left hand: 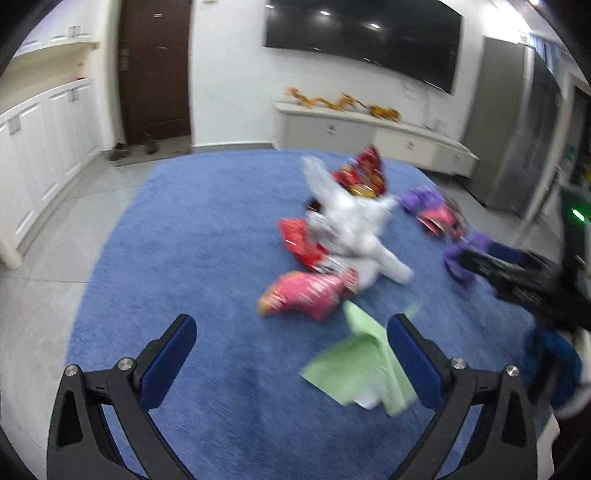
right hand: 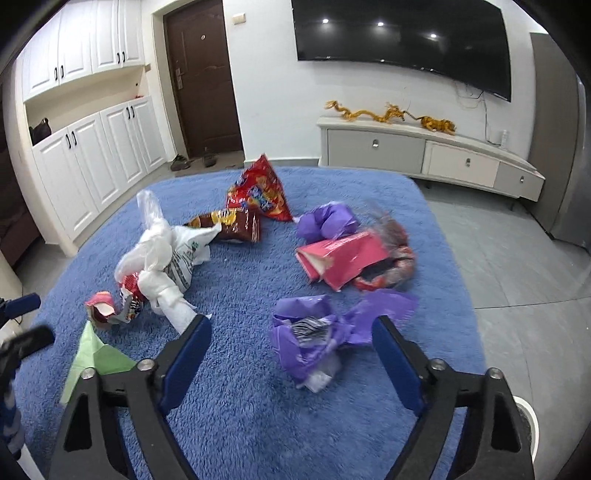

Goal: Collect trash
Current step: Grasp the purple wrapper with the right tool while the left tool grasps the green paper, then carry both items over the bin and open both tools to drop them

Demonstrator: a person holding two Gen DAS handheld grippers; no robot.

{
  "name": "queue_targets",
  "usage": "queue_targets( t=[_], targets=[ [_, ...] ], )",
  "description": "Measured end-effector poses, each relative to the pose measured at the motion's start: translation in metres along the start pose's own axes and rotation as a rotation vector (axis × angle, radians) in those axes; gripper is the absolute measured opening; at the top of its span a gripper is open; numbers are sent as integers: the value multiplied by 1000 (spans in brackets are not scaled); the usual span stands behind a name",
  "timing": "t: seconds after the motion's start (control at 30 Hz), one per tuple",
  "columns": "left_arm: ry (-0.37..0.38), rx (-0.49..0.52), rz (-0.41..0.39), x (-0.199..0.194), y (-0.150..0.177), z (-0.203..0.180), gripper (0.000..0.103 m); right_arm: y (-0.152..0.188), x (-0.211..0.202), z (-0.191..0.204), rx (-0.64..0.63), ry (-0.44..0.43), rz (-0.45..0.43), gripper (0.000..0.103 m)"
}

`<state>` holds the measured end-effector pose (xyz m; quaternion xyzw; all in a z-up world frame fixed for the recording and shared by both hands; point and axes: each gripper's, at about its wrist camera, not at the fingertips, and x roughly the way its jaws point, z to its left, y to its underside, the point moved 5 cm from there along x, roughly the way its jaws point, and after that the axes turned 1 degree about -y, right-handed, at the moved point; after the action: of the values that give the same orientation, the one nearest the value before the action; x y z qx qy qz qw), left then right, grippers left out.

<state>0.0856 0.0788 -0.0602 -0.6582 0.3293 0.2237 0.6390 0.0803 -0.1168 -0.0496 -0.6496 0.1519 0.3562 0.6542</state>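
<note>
The trash lay scattered over a blue carpet (right hand: 258, 406) on the tiled floor (right hand: 517, 266). Nearest the right gripper (right hand: 291, 336) was a crumpled purple wrapper (right hand: 317, 332), which sat between and just ahead of its two blue-padded fingers; the jaws stood wide apart and held nothing. Beyond it lay a pink carton (right hand: 343, 258) on its side, with a dark red wrapper touching its far side, too blurred to name more closely, and a second ball of purple paper (right hand: 327, 221) just behind. To the left a knotted white plastic bag (right hand: 166, 254) rested on the carpet, with a small torn pink packet (right hand: 101, 308) near its lower end, a brown snack bag (right hand: 232, 225) touching its upper end, and a red chip bag (right hand: 260, 194) standing tilted behind that. A light green sheet (left hand: 365, 365) lay folded at the near left of the heap; in the left wrist view it sat just inside the right-hand finger of the left gripper (left hand: 291, 325), whose jaws were likewise spread wide and empty. That view was blurred, yet it showed a pink snack bag (left hand: 306, 295) ahead of the fingers, beside the white bag. Behind the carpet stood a low media cabinet (right hand: 424, 151) carrying golden dragon figures (right hand: 388, 112), a wall television (right hand: 402, 33) above it, a dark brown door (right hand: 203, 77) with shoes (right hand: 192, 160) at its foot, and white cupboards (right hand: 103, 155) along the left wall.
</note>
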Motion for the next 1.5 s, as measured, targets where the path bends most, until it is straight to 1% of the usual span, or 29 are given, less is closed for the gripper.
queue_targets(
  t=[0.03,0.1,0.17,0.23,0.27,0.3,0.37,0.4,0.43,0.5,0.6,0.73,0.93,1.07,1.17,1.3,1.4,1.5],
  targets=[
    [16,13,8,3,2,-7,102,1,4,-1,3,0,11,72],
    [43,33,33,9,6,-18,94,4,11,-4,12,1,33,62],
    [85,29,68,17,9,-27,87,7,13,-9,22,8,44,60],
    [104,23,100,27,14,-32,80,9,12,-14,34,8,44,48],
    [108,23,115,31,15,-33,72,10,10,-17,39,9,46,45],
    [113,20,131,35,17,-36,63,11,8,-20,48,2,48,43],
    [119,8,141,38,20,-37,61,12,4,-22,65,-18,43,40],
    [118,6,137,36,20,-38,54,14,1,-23,65,-23,38,38],
    [122,2,132,33,20,-38,52,15,-3,-22,66,-28,35,37],
    [117,-2,115,25,18,-38,42,18,-11,-23,78,-49,26,36],
    [123,-5,105,13,17,-37,34,21,-22,-23,99,-82,12,34],
    [131,-5,105,1,20,-42,30,23,-41,-21,101,-103,-16,33],
    [126,11,84,-22,23,-51,29,25,-67,-22,101,-114,-57,33],
    [128,29,70,-35,20,-60,29,31,-84,-30,116,-106,-83,33],
    [144,49,62,-40,13,-72,29,36,-97,-46,146,-90,-103,33],
    [192,82,55,-42,0,-99,29,46,-114,-74,199,-48,-130,33],
    [247,117,53,-38,-13,-130,29,58,-126,-101,252,-9,-144,33],
    [314,162,62,-29,-26,-171,29,74,-135,-133,319,31,-150,33]
  ],
)
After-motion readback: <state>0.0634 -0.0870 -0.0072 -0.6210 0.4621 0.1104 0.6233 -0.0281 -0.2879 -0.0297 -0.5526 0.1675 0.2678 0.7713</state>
